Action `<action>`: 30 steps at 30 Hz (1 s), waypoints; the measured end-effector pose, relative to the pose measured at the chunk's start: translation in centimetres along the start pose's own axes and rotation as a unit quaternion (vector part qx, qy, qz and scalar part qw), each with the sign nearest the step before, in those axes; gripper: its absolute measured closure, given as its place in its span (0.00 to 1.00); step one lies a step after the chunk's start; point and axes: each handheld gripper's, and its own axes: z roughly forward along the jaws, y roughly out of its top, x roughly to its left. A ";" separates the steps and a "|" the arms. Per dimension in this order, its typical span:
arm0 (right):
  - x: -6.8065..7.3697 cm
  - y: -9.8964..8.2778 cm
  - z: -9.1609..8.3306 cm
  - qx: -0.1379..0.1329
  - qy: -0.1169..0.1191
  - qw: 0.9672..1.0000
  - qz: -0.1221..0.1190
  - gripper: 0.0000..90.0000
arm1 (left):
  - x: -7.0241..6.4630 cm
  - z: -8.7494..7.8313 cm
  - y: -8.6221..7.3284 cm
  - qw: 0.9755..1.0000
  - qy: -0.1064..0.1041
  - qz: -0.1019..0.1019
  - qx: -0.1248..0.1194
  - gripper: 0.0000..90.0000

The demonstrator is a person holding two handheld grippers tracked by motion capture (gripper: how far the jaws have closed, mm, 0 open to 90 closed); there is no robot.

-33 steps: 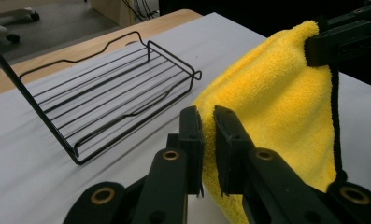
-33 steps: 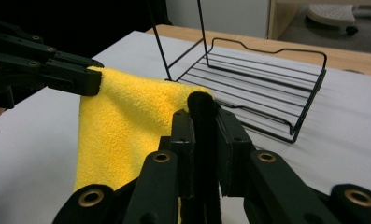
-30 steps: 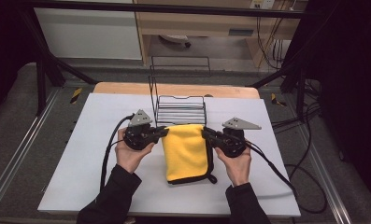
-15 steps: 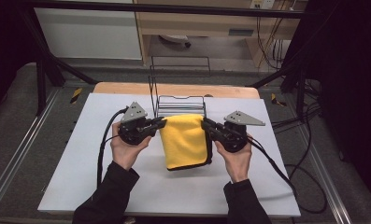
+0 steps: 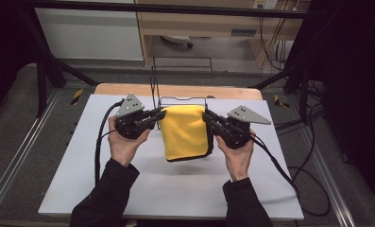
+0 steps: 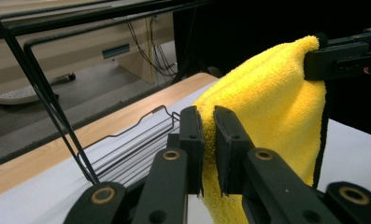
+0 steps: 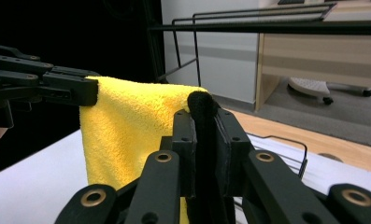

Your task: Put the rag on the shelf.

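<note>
The towel (image 5: 186, 132) hangs in the air between the two grippers, clear of the table (image 5: 72, 179). The left gripper (image 5: 160, 115) has its jaws closed on the towel's upper left corner; in the left gripper view the yellow pile is squeezed thin between the two pads. The right gripper (image 5: 206, 116) has its jaws closed on the upper right corner, where the black trim bulges out above the pads in the right gripper view. The top edge runs taut and nearly level from one pair of jaws to the other. Below the jaws the towel drops as a folded panel, yellow face toward the person, black edging down its right side and along the bottom. Its long axis runs down from the jaws toward the table, and its bottom edge hangs free above the white surface.

Just beyond the jaws, close behind the top edge, stands a wire rack (image 5: 183, 100); whether the towel touches it cannot be told. Ahead of that lies the table's wooden far edge (image 5: 128, 89). Under and to either side of the jaws the white surface is bare, with room toward the person.
</note>
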 end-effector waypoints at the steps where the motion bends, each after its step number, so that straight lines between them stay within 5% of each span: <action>1: 0.0 0.1 0.0 -0.003 0.000 1.000 -0.001 0.89 | 0.0 0.0 0.1 1.000 0.002 0.000 -0.002 0.91; 30: 1.0 3.6 0.8 -0.075 -0.012 0.997 -0.025 0.89 | 1.0 -1.2 2.4 0.994 0.031 -0.009 -0.101 0.91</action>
